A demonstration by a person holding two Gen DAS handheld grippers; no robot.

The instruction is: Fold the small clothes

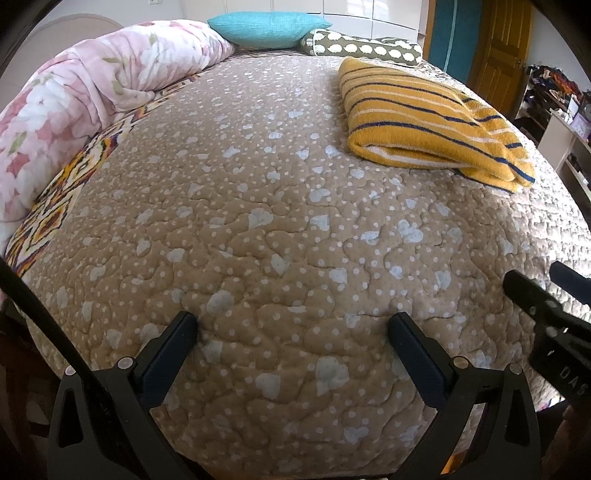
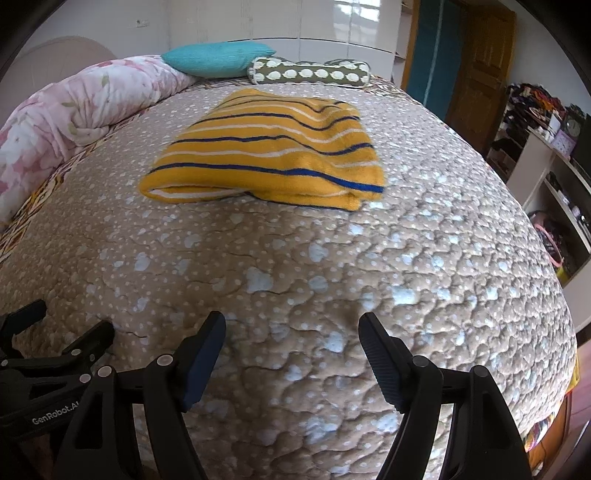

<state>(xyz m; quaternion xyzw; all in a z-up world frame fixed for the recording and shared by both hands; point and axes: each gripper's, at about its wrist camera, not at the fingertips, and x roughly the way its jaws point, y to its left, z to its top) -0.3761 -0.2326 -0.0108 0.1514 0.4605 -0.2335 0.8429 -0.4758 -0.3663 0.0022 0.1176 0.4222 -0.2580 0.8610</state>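
Folded yellow striped sweater (image 2: pixel 266 147) lay upper centre on quilted bedspread (image 2: pixel 295 277), left gripper (image 1: pixel 291 325) and right gripper (image 2: pixel 291 325) both released, empty, at frame bottom.

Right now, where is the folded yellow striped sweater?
The yellow striped sweater lies folded on the bed's tan quilt, centre of the right wrist view, in front of the dotted bolster pillow.

One folded striped garment (image 2: pixel 266 147), two pillows (image 2: pixel 218 59) (image 2: pixel 310 72), one floral quilt (image 1: pixel 92 85), two tools (image 1: pixel 293 325) (image 2: pixel 291 325).

A fuzzy knitted yellow garment (image 2: pixel 266 147) lies at upper centre on a matt, puckered quilted bedspread (image 2: pixel 295 277), with glossy white cupboard doors (image 2: pixel 354 22) along the top.
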